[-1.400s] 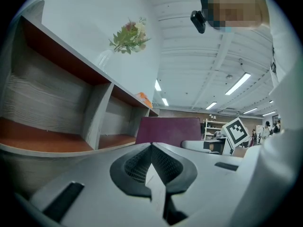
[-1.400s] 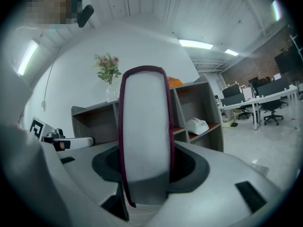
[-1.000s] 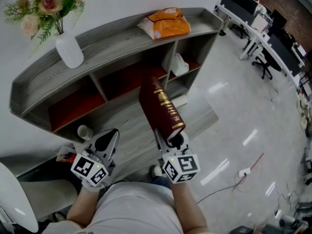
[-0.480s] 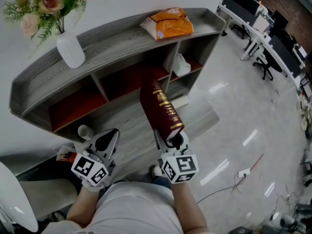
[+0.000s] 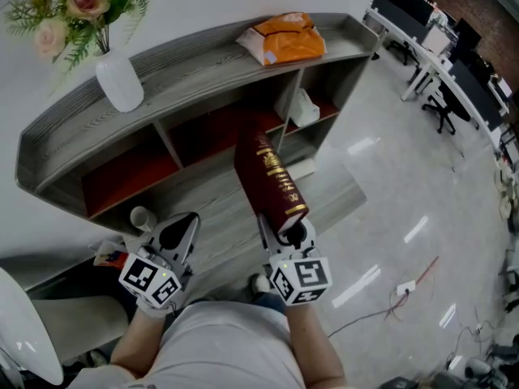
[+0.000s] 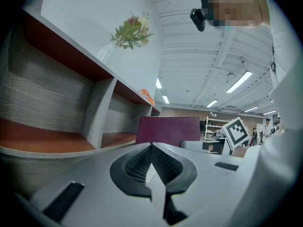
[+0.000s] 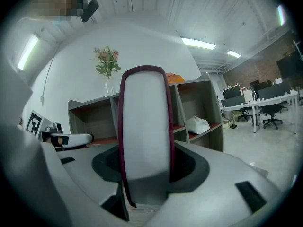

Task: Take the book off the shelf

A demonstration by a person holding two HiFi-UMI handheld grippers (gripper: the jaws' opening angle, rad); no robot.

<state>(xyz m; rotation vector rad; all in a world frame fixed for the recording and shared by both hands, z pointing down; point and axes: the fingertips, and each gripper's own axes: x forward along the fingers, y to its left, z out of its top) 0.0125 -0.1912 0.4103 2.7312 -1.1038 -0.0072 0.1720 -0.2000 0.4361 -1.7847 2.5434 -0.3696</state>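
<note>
A thick maroon book (image 5: 269,178) with gold print on its spine is held out in front of the grey shelf unit (image 5: 195,75), clear of the middle compartment. My right gripper (image 5: 282,232) is shut on its lower end; in the right gripper view the book (image 7: 144,126) fills the jaws, page edge toward the camera. My left gripper (image 5: 174,237) hovers to the left, jaws shut with nothing between them; in the left gripper view the gripper (image 6: 152,157) points along the shelf, with the book (image 6: 166,130) behind it.
A white vase of flowers (image 5: 118,81) and an orange packet (image 5: 281,39) sit on the shelf top. A white bag (image 5: 300,108) lies in the right compartment, a small cup (image 5: 141,218) lower left. Desks and chairs (image 5: 442,63) stand far right; cables (image 5: 405,286) lie on the floor.
</note>
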